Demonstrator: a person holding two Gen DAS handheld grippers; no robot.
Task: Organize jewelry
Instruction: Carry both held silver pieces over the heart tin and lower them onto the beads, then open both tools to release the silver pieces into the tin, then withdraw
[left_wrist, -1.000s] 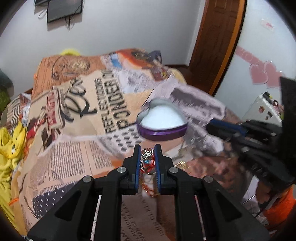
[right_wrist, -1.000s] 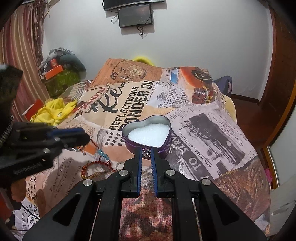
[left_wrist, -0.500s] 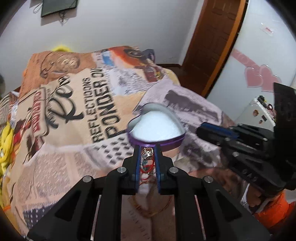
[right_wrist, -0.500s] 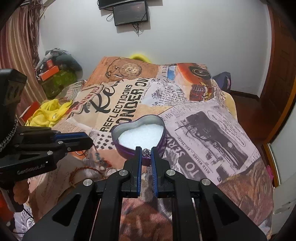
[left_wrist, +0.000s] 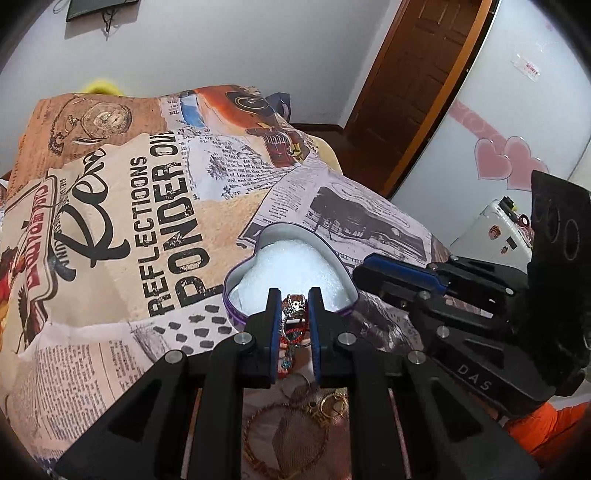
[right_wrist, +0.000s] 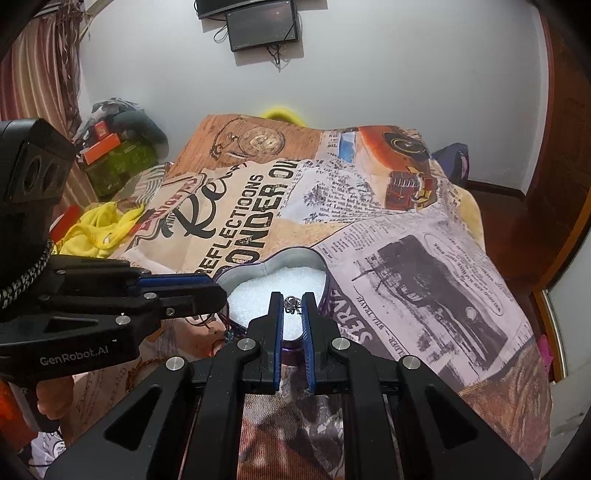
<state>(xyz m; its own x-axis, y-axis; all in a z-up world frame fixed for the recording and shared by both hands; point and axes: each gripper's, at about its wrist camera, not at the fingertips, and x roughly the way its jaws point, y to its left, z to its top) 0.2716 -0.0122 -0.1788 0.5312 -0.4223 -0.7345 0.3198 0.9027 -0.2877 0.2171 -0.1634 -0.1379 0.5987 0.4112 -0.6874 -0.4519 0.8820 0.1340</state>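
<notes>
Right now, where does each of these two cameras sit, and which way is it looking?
Left wrist view: sits on the left gripper, looks along its fingers, which pinch a red beaded piece at the heart-shaped tin; the right gripper shows on the right.
Right wrist view: sits on the right gripper, looks along its fingers, which pinch a small silver piece over the tin; the left gripper shows on the left.
Shared: the tin, the printed bedspread, both grippers.
</notes>
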